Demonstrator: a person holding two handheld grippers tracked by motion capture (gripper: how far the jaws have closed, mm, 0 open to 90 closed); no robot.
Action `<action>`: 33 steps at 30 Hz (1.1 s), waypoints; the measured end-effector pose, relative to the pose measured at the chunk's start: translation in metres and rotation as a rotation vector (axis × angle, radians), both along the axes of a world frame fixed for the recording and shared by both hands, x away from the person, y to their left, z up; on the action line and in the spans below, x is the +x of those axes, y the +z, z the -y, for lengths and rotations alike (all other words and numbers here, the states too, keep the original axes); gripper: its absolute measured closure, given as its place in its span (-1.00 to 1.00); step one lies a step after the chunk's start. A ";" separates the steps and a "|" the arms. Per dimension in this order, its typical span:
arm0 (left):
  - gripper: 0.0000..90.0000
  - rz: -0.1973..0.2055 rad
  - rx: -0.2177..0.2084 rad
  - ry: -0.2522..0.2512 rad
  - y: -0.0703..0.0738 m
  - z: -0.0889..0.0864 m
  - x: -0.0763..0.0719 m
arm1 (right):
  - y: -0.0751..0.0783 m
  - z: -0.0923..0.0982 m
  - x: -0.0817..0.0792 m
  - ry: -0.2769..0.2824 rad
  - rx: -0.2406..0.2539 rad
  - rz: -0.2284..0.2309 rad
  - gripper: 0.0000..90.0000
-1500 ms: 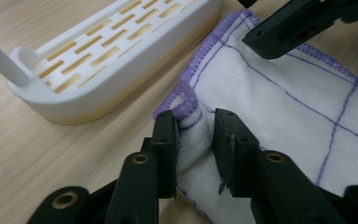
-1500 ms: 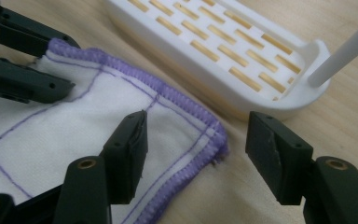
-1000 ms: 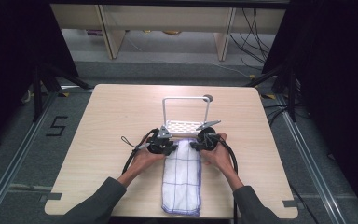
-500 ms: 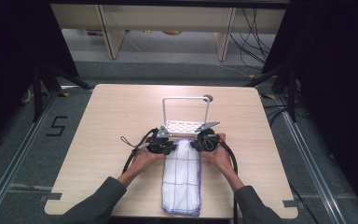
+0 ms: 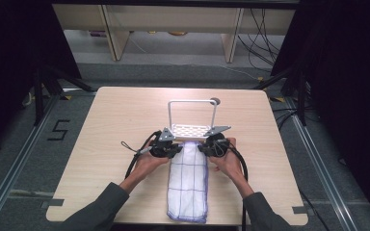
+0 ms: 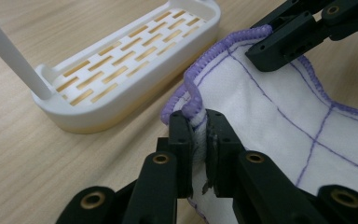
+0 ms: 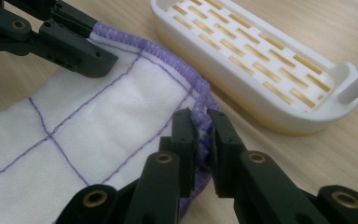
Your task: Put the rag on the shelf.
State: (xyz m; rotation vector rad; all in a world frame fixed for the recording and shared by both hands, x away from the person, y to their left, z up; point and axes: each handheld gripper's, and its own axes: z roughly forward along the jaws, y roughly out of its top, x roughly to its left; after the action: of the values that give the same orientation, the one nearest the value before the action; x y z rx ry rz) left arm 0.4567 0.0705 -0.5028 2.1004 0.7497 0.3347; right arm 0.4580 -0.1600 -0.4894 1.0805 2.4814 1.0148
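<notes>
Gripping far corners of cloth [image 5: 189,180]: left gripper [image 6: 195,133] clamped on left corner, hem bunched between jaws; right gripper [image 7: 203,128] clamped on right corner likewise; jaws of both have just been closing onto fabric. Cloth: white, purple grid and hem, folded long, flat on table [image 5: 111,120], near end at table's front edge. Rack [image 5: 192,130]: white, slotted base, hoop rail, just beyond held edge. Paired corner grip likely keeps edge taut for lifting over rail.

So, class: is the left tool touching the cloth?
Touching. In the left gripper view, the left tool pinches the cloth at its purple-stitched corner.
</notes>
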 end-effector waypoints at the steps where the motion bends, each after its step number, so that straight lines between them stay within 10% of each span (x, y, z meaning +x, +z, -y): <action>1: 0.80 0.002 0.000 0.002 0.002 -0.001 -0.001 | 0.002 0.000 -0.001 0.000 -0.002 -0.005 0.83; 33: 0.80 0.100 -0.155 -0.073 0.085 -0.017 -0.053 | 0.084 0.010 -0.059 0.096 0.133 0.146 0.85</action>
State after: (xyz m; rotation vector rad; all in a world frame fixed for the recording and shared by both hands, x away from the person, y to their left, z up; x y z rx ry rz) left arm 0.4036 0.0871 -0.4182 1.9444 0.6180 0.3287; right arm 0.3993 -0.1704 -0.4058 0.8953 2.3975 1.2548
